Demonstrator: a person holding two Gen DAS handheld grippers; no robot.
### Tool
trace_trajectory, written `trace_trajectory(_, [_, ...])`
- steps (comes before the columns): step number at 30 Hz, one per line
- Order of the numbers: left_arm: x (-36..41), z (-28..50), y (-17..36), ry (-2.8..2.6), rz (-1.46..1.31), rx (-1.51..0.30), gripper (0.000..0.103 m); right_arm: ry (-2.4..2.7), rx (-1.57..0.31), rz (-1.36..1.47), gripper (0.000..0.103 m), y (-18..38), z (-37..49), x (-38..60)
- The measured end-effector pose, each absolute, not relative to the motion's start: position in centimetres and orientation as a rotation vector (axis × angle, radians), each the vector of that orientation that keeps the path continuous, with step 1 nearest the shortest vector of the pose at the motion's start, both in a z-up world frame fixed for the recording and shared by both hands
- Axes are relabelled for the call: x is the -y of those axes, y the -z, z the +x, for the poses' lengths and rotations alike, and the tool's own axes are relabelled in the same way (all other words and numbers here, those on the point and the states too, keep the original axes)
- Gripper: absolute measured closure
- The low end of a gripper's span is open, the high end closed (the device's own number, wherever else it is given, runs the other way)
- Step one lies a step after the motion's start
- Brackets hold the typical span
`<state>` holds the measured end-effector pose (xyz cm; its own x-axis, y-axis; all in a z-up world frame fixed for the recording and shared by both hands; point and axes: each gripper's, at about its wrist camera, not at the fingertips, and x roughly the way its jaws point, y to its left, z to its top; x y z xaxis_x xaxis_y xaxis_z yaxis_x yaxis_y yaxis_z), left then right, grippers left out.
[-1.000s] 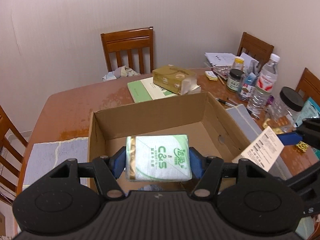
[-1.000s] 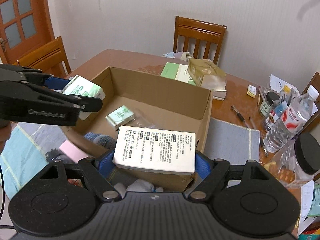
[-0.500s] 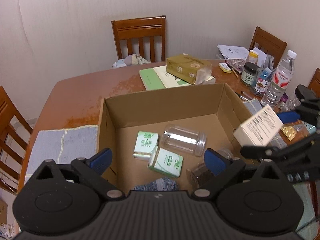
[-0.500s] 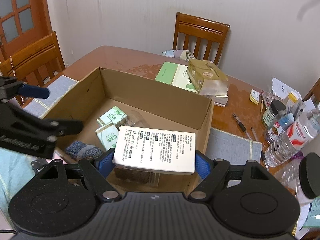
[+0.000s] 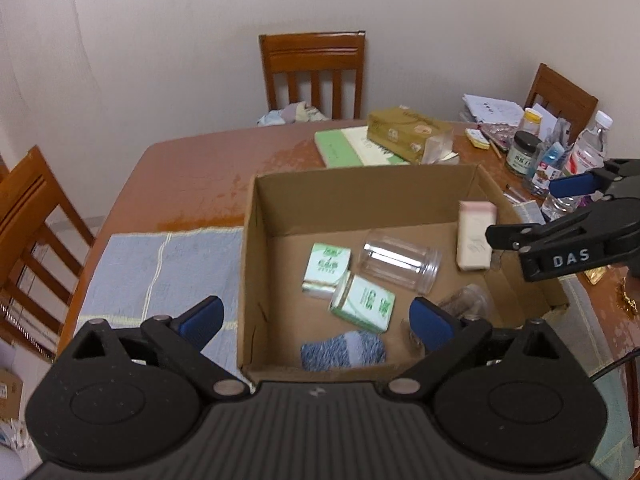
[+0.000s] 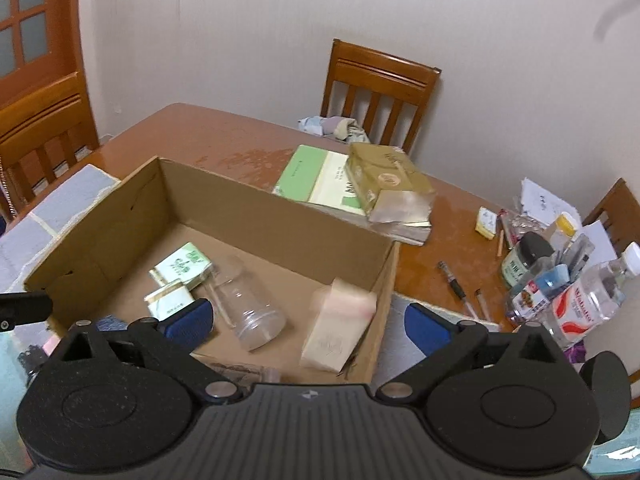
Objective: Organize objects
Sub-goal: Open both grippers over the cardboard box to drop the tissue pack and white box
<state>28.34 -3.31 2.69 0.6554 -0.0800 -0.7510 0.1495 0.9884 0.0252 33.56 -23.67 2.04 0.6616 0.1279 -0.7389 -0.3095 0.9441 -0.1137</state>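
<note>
The big brown wooden table [image 5: 192, 168] holds everything, so the work happens on top of it. On it sits the open brown cardboard box [image 5: 360, 200], with its top wide open so things can be dropped in from above.

The left gripper [image 5: 316, 320] hangs over the near edge of the box. Its jaws stand far apart with nothing between them. The right gripper [image 6: 306, 322] hangs over the right side of the box. Its jaws have just sprung wide apart, and they hold nothing now.

The white and pink cardboard packet [image 6: 340, 328] is blurry and tipped against the right wall of the box, so I think it is dropping in. A clear plastic jar [image 5: 400, 261] lies on its side on the box floor. Two small green and white tissue packs [image 5: 362, 304] lie beside it, touching each other. A little blue and grey sock [image 5: 344, 350] rests by the near wall.
</note>
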Motion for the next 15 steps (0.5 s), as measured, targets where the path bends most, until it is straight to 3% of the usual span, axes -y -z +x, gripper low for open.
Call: trace_trajectory(15, [2.0, 22.9, 0.3, 0.043, -0.017, -0.854, 0.003, -0.255, -0.817, -0.175, 0.000, -0.5, 26.0, 25.6])
